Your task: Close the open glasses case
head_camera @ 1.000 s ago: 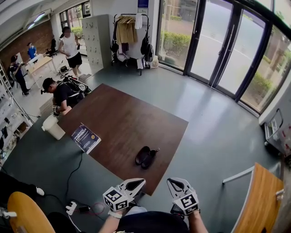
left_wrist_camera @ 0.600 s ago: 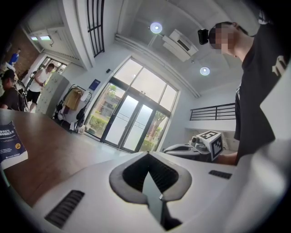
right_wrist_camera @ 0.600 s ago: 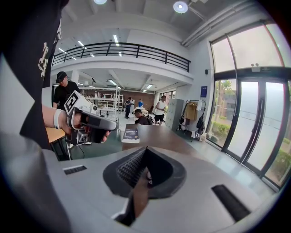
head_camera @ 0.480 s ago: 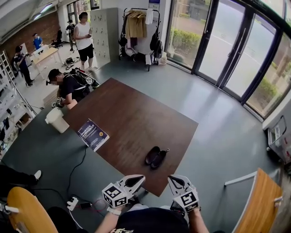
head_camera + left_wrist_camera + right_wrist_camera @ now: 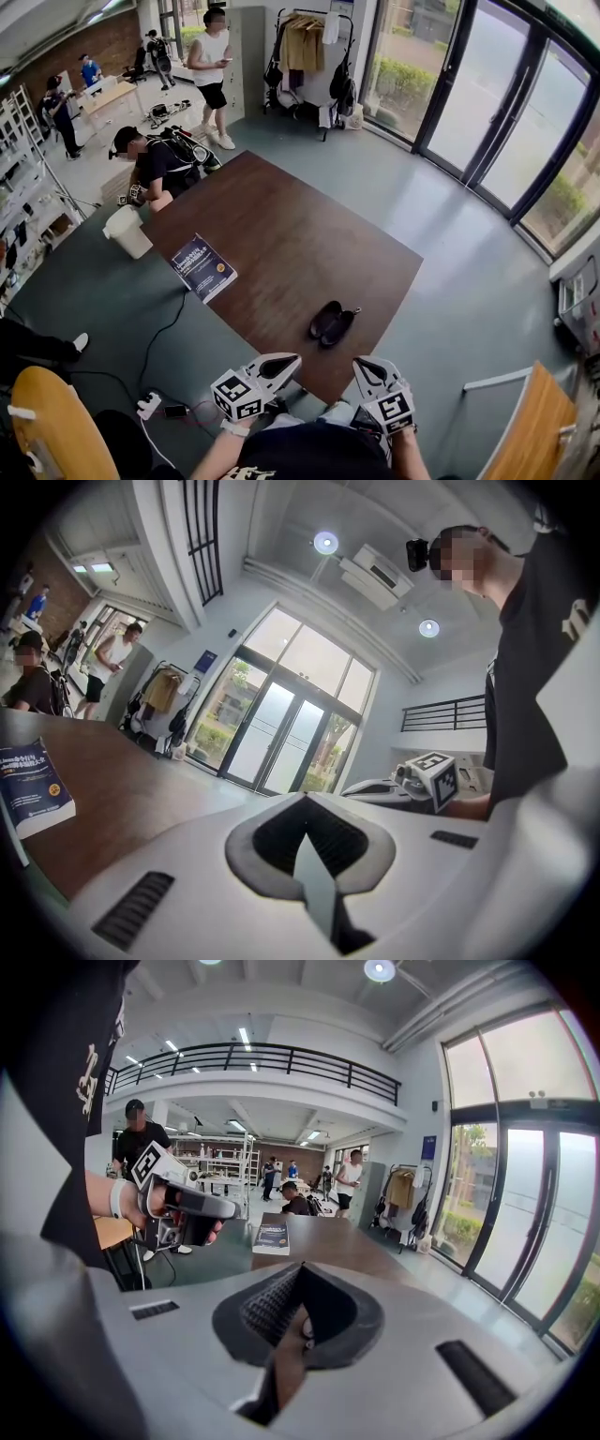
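The person holds both claws low and close to the torso, side by side but apart, with the tips pointing forward. The left claw (image 5: 281, 362) has its jaws together with nothing between them, and so does the right claw (image 5: 360, 367). Behind each claw's jaws sits its marker cube (image 5: 236, 397), and behind that a bare forearm (image 5: 216, 452).

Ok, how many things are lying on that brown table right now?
2. A blue book lies at the left edge of the table, and the open black glasses case lies near its front right edge. The crouching person may hide part of the far corner.
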